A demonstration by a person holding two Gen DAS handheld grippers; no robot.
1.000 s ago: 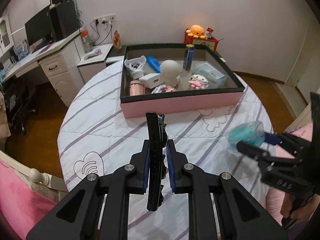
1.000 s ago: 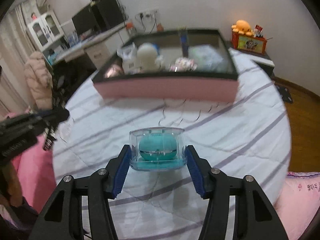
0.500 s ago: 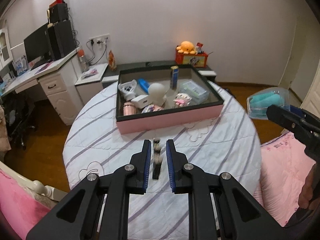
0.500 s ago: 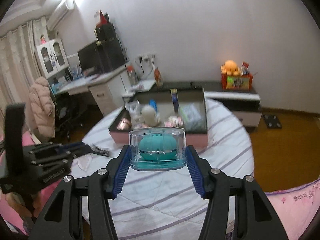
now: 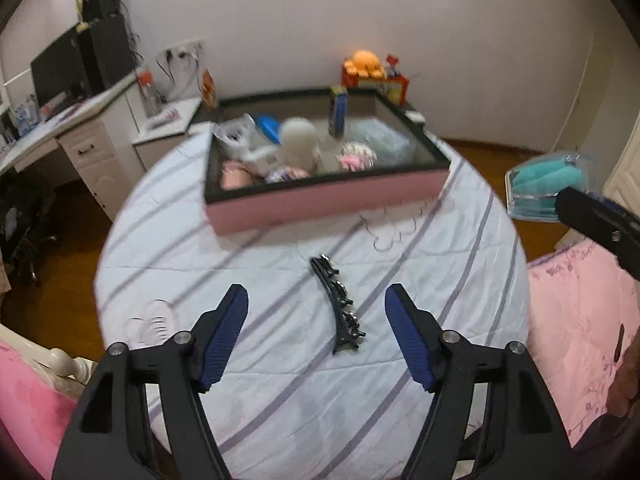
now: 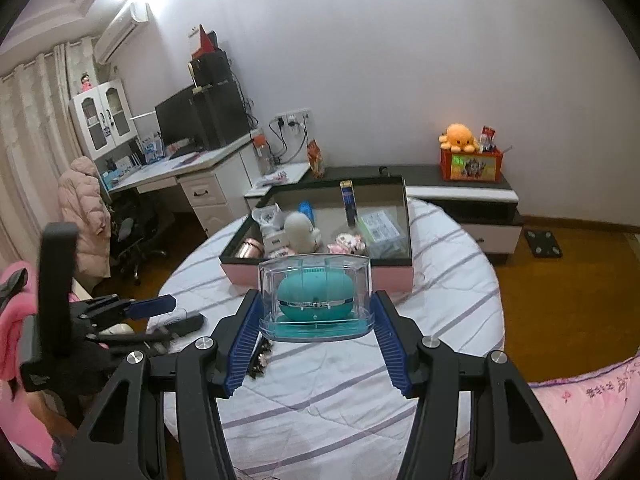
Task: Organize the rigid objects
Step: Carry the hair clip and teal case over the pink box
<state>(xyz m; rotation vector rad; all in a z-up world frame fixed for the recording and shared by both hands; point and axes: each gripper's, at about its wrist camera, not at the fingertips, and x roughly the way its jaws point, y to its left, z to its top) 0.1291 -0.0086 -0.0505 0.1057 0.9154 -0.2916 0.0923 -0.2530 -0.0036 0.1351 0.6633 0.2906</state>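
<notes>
My left hand-held gripper has just been opening; its blue-padded jaws stand wide with nothing between them. The black curved hair clip with small gems, which it pinched upright a second ago, now lies flat on the cloth just ahead of the pads, touching neither. I read that as a release short of the box, so the clip is not yet sorted and will need picking up again or nudging forward.

My right hand-held gripper is closed on the clear plastic case holding a teal oval device, pads pressing its two side walls. It has carried the case up off the cloth since a second ago and holds it in the air at my three o'clock, well apart from the box.

Largest first: the round desk under a white quilted cloth with purple stripes fills the middle. At twelve o'clock on it sits the wide pink box with a black rim, already crowded with a white rounded figure, a clear lidded container, an upright blue carton and smaller toys.

Free floor in the box looks scarce; the near wall must be cleared on the way in.
</notes>
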